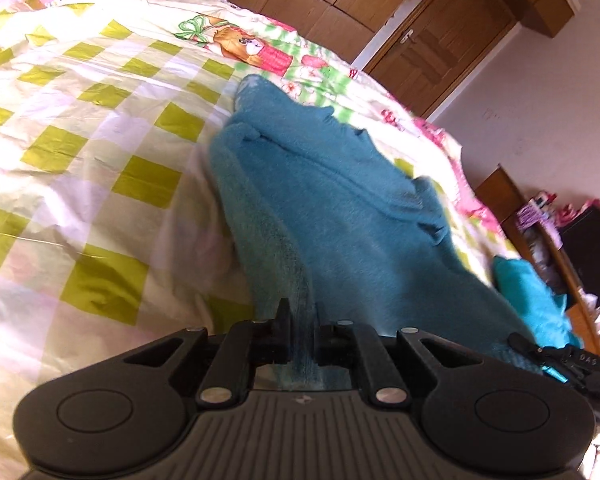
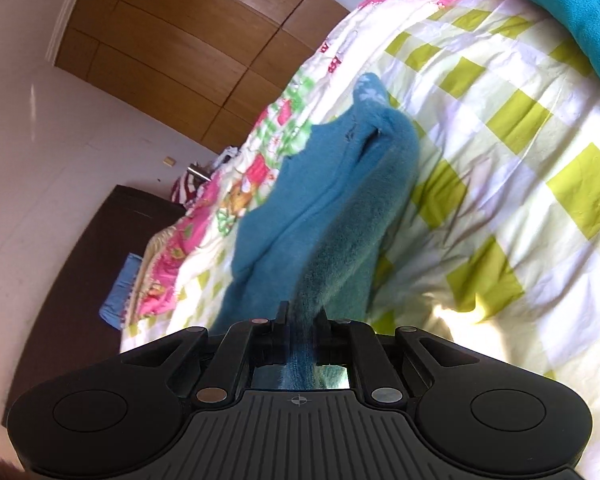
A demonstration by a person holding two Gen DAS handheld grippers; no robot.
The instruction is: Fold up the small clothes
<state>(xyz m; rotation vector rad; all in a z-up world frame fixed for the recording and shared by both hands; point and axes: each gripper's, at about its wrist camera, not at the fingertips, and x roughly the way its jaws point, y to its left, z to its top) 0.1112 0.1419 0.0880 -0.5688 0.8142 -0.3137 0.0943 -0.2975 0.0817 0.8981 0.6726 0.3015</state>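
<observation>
A fuzzy teal garment (image 1: 332, 200) is stretched across a bed, lifted at its near edge. My left gripper (image 1: 302, 332) is shut on one part of that edge, with teal fabric pinched between its black fingers. In the right wrist view the same teal garment (image 2: 324, 200) runs away from me, and my right gripper (image 2: 302, 330) is shut on its edge too. The far end of the garment, with a pale patterned patch (image 2: 370, 90), rests on the bed. My other gripper (image 1: 560, 360) shows at the lower right of the left wrist view, also with teal cloth at it.
The bed carries a yellow-green checked quilt (image 1: 100, 152) with a pink and green cartoon border (image 1: 260, 52). A second teal cloth (image 2: 580, 12) lies at the top right. Wooden wardrobe doors (image 2: 172, 60), a door (image 1: 440, 36) and a cluttered shelf (image 1: 560, 248) stand beyond the bed.
</observation>
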